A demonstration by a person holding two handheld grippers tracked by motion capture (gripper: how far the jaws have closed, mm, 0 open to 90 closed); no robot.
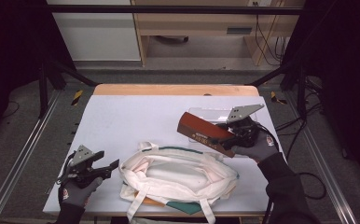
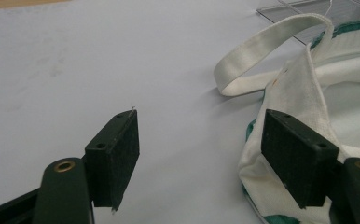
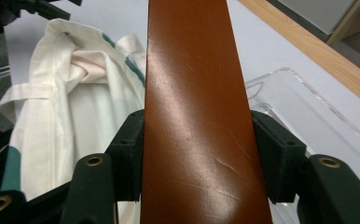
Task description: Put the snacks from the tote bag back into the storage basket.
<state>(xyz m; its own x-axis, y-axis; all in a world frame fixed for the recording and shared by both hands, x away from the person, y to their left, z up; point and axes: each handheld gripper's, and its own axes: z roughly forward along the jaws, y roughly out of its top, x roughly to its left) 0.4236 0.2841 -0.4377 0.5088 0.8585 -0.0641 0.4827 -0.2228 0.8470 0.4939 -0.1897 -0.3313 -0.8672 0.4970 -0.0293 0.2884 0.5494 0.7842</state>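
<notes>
Clamped across the brown box (image 3: 197, 116), the right gripper (image 1: 236, 140) holds it right of centre, long axis slanting up-left, above the tote bag (image 1: 178, 175); left gripper (image 1: 110, 168), jaws apart, waits lower left

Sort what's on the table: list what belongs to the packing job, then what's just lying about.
In the job:
- brown box, clamped in the right gripper
- white cloth bag, lying open
- left gripper, open beside the bag

Lying about:
- clear plastic tray behind the box
- cables on the floor
</notes>
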